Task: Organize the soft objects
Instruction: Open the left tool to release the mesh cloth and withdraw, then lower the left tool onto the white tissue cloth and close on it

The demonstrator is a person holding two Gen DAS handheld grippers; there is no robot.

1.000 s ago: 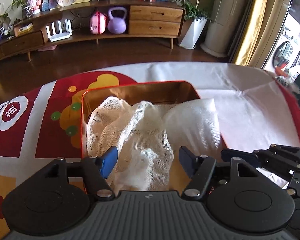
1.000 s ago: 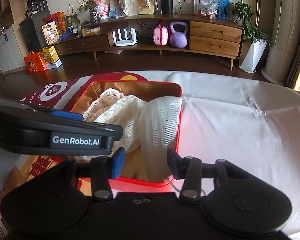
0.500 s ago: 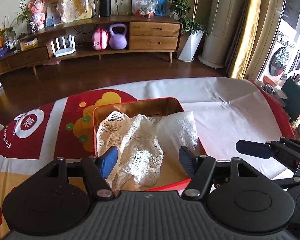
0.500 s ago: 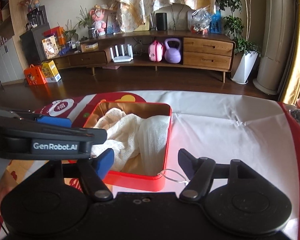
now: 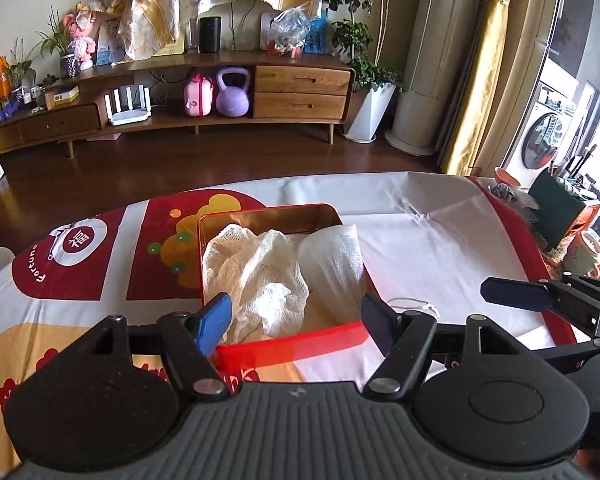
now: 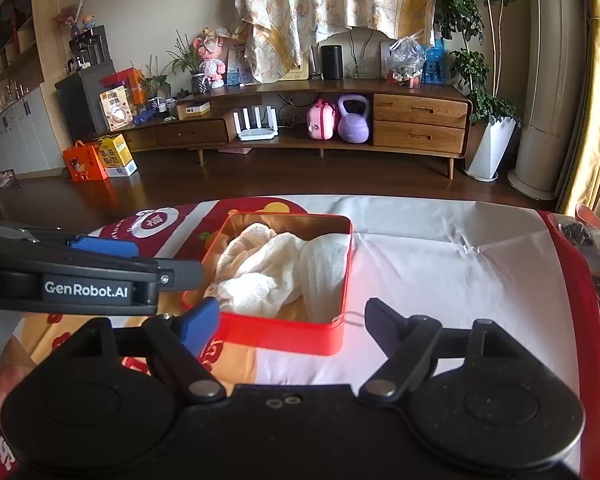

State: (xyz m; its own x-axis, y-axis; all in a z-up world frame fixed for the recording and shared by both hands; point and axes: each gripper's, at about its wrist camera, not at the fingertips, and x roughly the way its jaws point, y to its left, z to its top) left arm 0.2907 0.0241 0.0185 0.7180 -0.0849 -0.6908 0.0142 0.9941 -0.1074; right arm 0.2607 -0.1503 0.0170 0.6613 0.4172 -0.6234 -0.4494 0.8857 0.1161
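home living room | wooden sideboard | potted plant | curtains

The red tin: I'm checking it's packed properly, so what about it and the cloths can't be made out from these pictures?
- Red tin floor: both wrist views, mostly covered by the white cloths.
- How many cloths: both views, the folds run together.
- Near left corner: left wrist view, behind a finger of the left hand-held gripper.
- Thin loop by the near right corner: too small to identify.
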